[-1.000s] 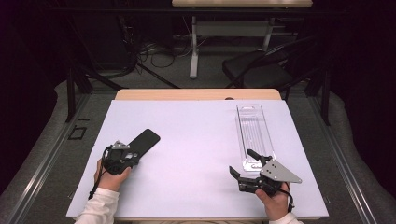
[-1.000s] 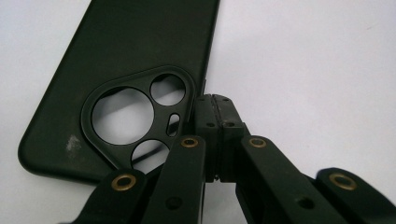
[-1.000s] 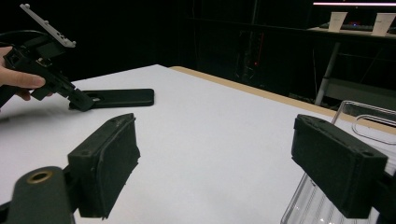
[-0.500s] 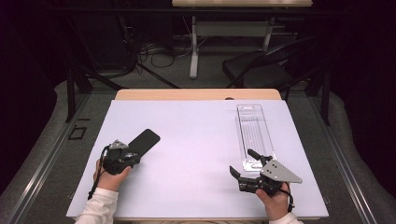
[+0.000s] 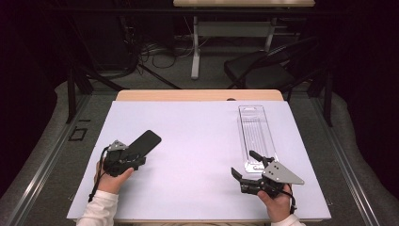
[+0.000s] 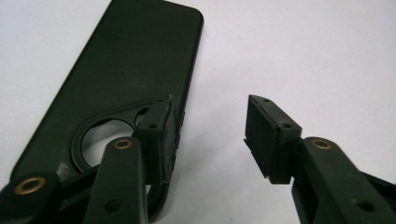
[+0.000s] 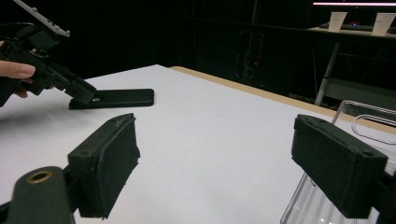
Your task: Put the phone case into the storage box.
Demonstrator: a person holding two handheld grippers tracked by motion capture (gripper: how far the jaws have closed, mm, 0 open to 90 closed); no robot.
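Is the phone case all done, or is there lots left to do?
Done: the black phone case lies flat on the white table. In hand: the left tongs have just been opening, one pad over its camera-hole end, gripping nothing. Probably left: the clear tray by the open right tongs looks untouched.

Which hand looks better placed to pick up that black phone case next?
Probably left. The left tool sits at the black phone case, jaws just opened. The right tool waits by the clear tray.
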